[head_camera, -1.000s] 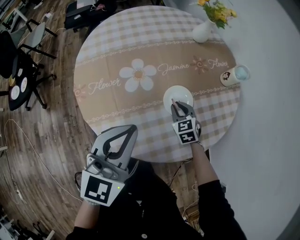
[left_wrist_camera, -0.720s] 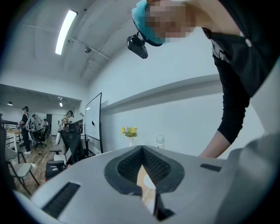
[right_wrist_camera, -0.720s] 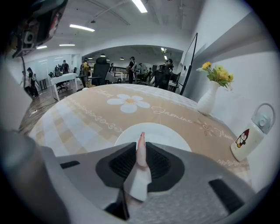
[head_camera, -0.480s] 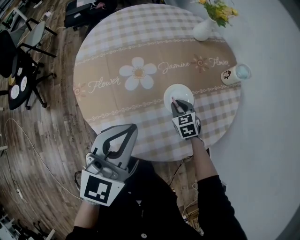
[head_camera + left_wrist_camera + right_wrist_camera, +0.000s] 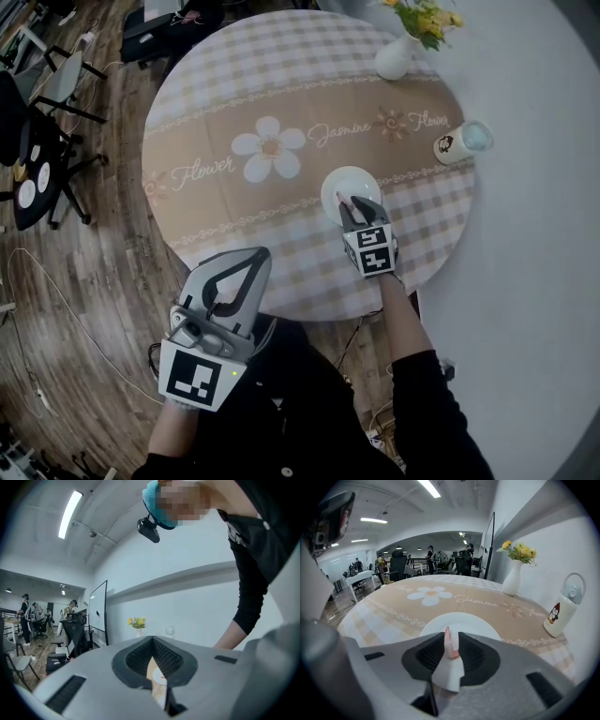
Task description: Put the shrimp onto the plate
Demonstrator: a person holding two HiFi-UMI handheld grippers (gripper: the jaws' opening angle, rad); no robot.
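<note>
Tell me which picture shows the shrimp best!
The right gripper view. The pink shrimp sits close up, pinched in the right gripper, just in front of the white plate. The head view shows only a tiny pink sliver at that gripper's tip. The left gripper view shows at most a far red speck.

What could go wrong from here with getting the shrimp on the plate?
The shrimp is pinched in the right gripper over the near part of the plate; released now, it may bounce or roll onto the tablecloth. Lowering too far could knock the plate aside.
</note>
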